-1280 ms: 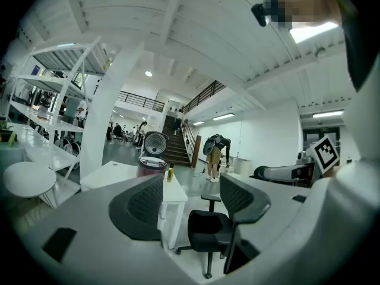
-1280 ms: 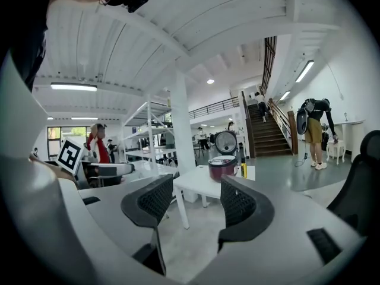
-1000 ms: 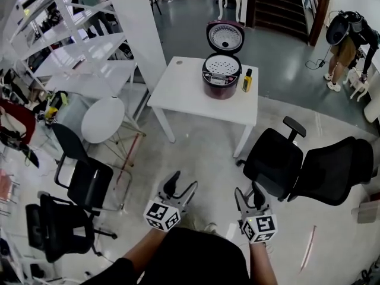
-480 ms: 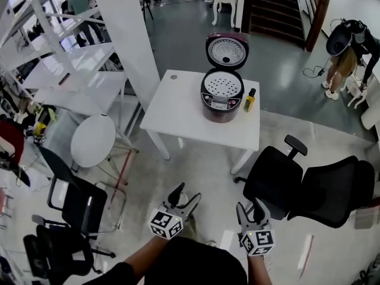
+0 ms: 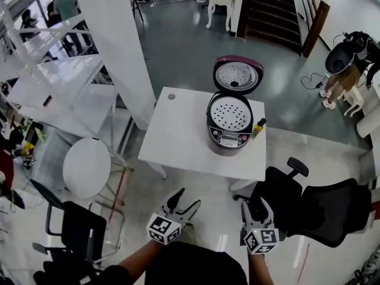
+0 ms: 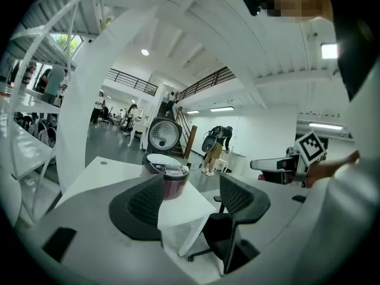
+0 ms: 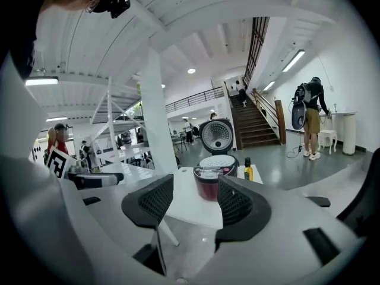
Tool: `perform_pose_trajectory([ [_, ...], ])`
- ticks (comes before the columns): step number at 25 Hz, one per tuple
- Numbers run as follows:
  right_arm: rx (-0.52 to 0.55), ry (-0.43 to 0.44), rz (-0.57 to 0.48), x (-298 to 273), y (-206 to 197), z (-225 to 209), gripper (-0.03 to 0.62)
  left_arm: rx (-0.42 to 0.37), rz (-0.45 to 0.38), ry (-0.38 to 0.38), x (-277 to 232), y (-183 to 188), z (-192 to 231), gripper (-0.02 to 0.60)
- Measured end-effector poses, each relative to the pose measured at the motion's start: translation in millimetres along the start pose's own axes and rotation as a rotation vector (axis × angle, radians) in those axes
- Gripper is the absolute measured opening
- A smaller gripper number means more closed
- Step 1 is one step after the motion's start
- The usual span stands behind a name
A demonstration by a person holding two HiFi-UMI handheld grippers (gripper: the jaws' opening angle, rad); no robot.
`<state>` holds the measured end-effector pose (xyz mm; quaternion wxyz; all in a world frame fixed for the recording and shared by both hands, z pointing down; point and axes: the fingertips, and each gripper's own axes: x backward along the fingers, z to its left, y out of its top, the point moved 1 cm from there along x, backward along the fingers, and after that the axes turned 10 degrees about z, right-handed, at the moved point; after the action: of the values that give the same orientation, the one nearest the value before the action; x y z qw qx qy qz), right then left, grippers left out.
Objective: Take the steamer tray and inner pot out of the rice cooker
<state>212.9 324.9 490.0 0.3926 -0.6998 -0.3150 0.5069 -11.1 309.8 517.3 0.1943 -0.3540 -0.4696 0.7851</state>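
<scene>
I'm holding my left hand-held gripper (image 5: 186,197) and right hand-held gripper (image 5: 254,205) spread wide and empty, well apart from the rice cooker (image 5: 228,123).

You have bright, even light from ceiling lamps (image 6: 321,50); shadows stay faint and the glossy floor (image 5: 178,46) throws pale glare. The gripper views bulge and go black at their edges, and the left tongs (image 6: 190,195) and right tongs (image 7: 195,196) look slightly soft.
</scene>
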Motion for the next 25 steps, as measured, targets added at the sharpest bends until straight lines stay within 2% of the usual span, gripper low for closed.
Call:
perform_pose_trajectory([
  [5, 0.040, 0.036, 0.070, -68.5, 15.1, 39.0, 0.218, 0.029, -0.022, -0.005, 4.1, 22.2, 56.2, 0.276],
  [11, 0.054, 0.009, 0.086, -114.6, 39.2, 63.7, 0.218, 0.036, -0.017, -0.092, -14.0, 32.0, 87.6, 0.276],
  [17, 0.052, -0.052, 0.120, -120.5, 39.3, 46.3, 0.218, 0.028, -0.028, -0.138, -40.3, 51.1, 102.0, 0.276],
  [22, 0.043, -0.105, 0.142, -134.1, 35.7, 13.2, 0.218, 0.015, -0.042, -0.100, -59.4, 69.5, 113.3, 0.272],
  [25, 0.032, -0.096, 0.128, -155.0, 45.2, -2.5, 0.218, 0.009, -0.055, -0.085, -75.3, 84.7, 120.8, 0.270],
])
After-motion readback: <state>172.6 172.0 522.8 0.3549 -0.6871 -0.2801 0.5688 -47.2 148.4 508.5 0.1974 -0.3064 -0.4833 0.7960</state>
